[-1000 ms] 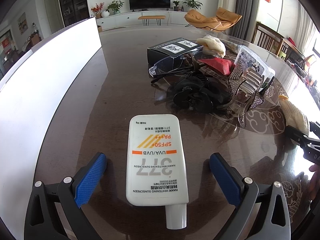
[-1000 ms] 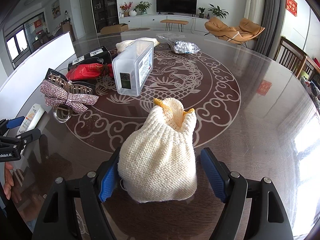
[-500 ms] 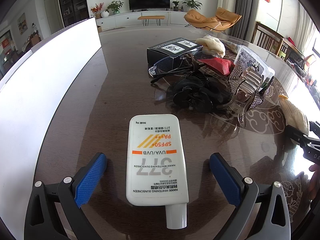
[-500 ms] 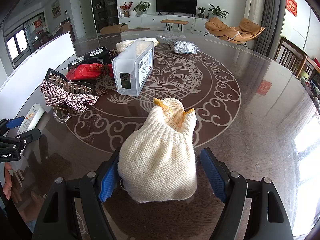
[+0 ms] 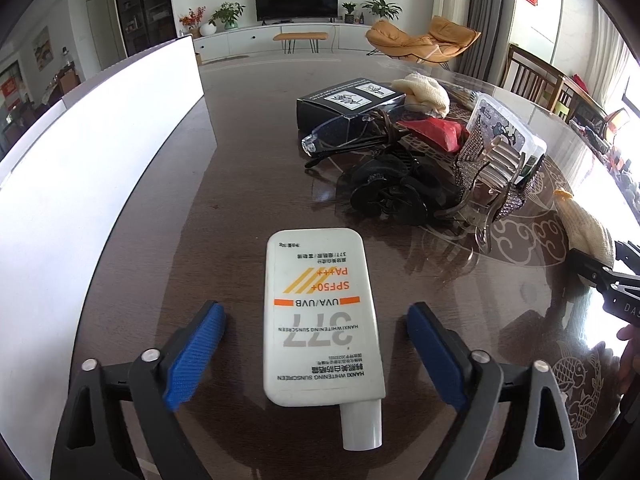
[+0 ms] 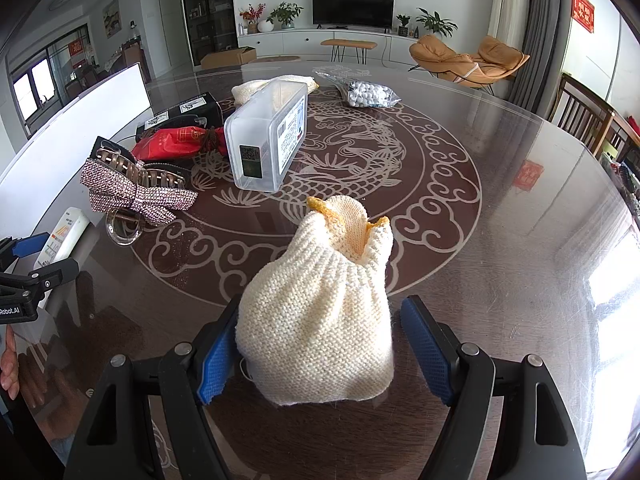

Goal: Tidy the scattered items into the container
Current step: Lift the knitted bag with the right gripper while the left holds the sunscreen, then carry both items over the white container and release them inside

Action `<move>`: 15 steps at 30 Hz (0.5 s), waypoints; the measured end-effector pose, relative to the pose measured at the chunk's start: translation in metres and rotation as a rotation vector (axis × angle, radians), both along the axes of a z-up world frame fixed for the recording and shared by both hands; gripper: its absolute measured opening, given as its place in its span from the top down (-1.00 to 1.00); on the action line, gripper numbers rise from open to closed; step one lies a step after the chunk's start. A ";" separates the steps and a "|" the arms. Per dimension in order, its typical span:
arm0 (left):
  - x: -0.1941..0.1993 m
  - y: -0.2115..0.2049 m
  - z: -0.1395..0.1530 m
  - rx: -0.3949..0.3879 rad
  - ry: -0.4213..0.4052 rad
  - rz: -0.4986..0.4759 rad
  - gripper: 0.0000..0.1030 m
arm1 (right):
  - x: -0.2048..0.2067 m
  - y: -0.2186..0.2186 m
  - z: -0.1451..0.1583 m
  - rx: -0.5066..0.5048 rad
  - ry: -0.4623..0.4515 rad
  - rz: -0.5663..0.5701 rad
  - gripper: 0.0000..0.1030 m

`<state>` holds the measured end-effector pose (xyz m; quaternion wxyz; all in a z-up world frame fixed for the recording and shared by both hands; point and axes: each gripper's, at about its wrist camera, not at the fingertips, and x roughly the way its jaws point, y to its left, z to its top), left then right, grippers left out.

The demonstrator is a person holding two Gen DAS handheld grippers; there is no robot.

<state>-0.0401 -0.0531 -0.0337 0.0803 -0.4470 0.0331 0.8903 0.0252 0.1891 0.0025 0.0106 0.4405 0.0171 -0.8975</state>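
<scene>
Altogether one flat white sunscreen tube (image 5: 322, 316) lies on the dark glossy round table (image 5: 248, 184), cap toward the camera, between the blue pads of the left gripper (image 5: 316, 354). Its jaws have just been closing, yet a gap shows on both sides of the tube and neither pad touches it. One cream knitted pouch with a yellow-edged mouth (image 6: 320, 308) sits between the pads of the right gripper (image 6: 326, 354); the left pad is at or against the knit, the right one stands apart, so it is not clamped.

Two hair clips show: one rhinestone bow claw clip (image 6: 132, 194) and one black claw clip (image 5: 394, 192). One pair of clear safety glasses (image 5: 344, 134), one black printed box (image 5: 348, 102), one red packet (image 6: 176, 142) and one clear plastic lidded box (image 6: 268, 136) stand clustered close together.

Only the right wrist view shows one bag of white beads (image 6: 370, 92) beyond the clear box; only the left wrist view shows the glasses and the black clip.

A large white flat-walled container (image 5: 92, 168) borders the table's left side, just beside the tube. Bare tabletop lies open to the right of the pouch, out to the table's rim.
</scene>
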 end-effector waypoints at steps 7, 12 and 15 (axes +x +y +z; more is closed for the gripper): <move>0.032 -0.022 0.022 0.107 0.024 0.042 0.01 | 0.014 0.003 0.010 -0.024 0.052 -0.013 0.03; 0.059 -0.019 0.043 0.085 0.081 0.050 0.01 | 0.046 -0.011 0.026 -0.099 0.097 0.019 0.03; 0.063 -0.013 0.052 0.051 0.098 0.037 0.01 | 0.057 -0.026 0.038 -0.107 0.123 0.058 0.03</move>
